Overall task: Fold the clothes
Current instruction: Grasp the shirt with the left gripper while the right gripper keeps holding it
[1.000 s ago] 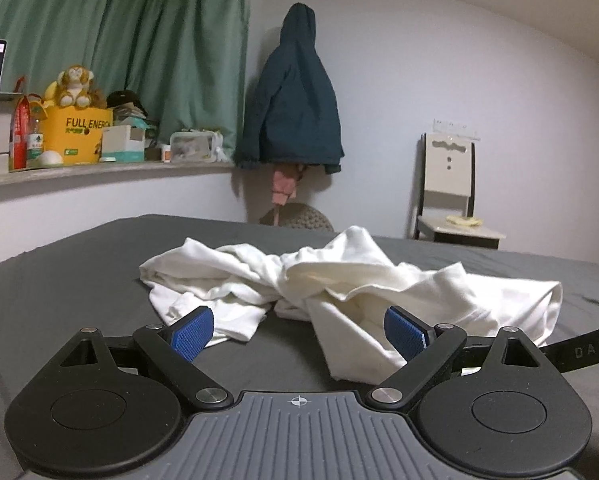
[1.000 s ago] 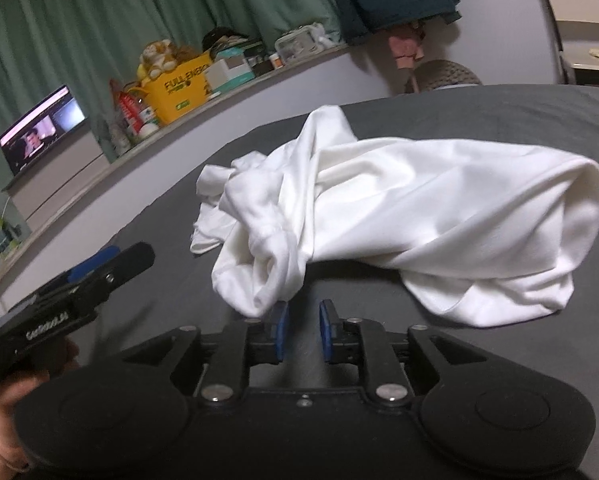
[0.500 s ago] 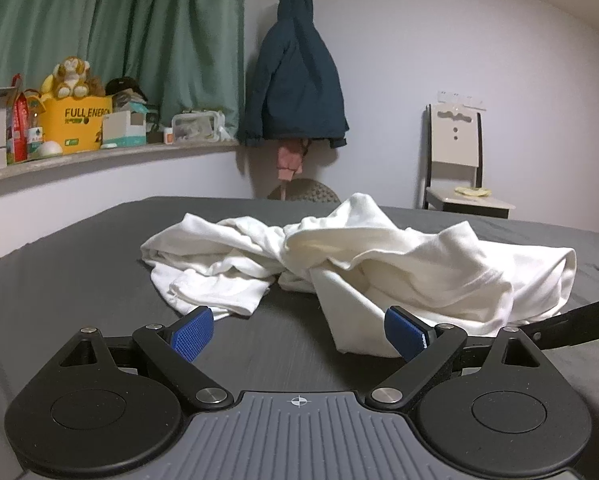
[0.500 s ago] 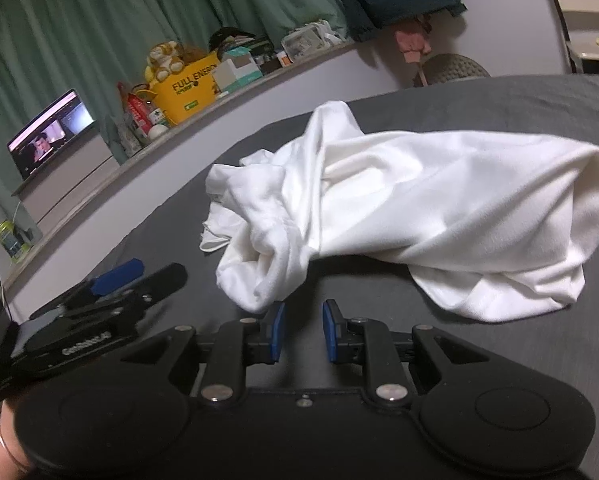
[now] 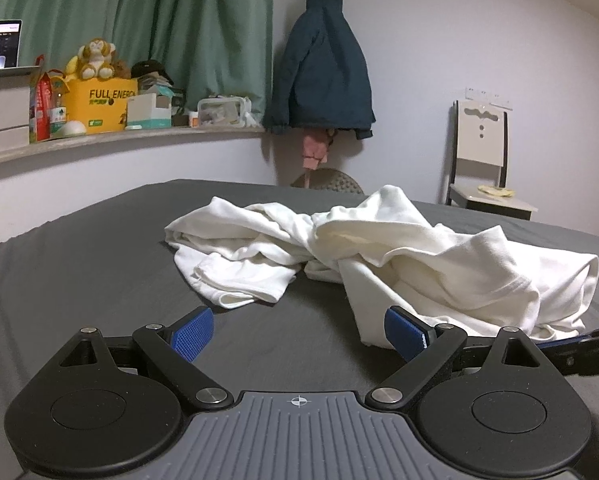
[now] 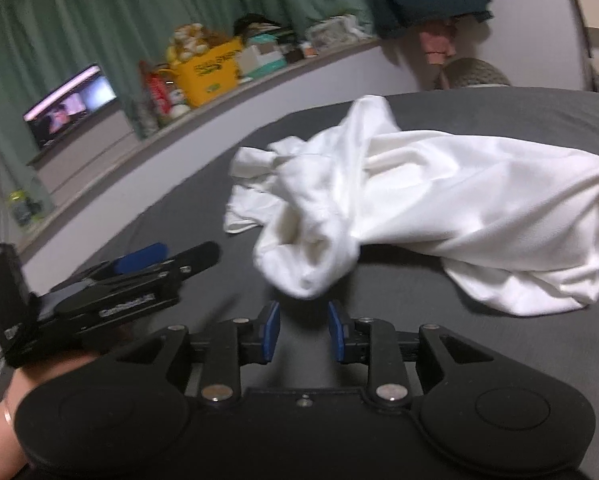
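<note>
White garment (image 5: 379, 256) lies crumpled in a heap on the dark grey bed (image 5: 79, 272), unfolded. One bunched end points toward the cameras; a flatter part spreads out to the left in the left wrist view. Nothing rests on it.

Right gripper (image 6: 303, 330): jaws opening, a modest gap between the blue pads, nothing between them. The nearest bunched end of the garment sits just beyond the fingertips, apart from them. This view is motion-blurred.

Left gripper (image 5: 297, 330): jaws wide apart, empty, low over the bed. Garment edge lies just past its right pad (image 5: 405, 330); whether they touch, cannot tell. Seen from the right wrist view, the left gripper sits off to the left, held in a hand (image 6: 3, 432), clear of the cloth.

Beyond the bed: a curved shelf (image 5: 139, 136) with a yellow box (image 5: 99, 106), a plush toy (image 5: 95, 58) on top, cartons and a lit screen (image 6: 73, 106). Green curtain (image 5: 179, 24) behind. Dark hooded jacket (image 5: 323, 68) hangs in the corner. A chair (image 5: 481, 160) stands by the wall.
</note>
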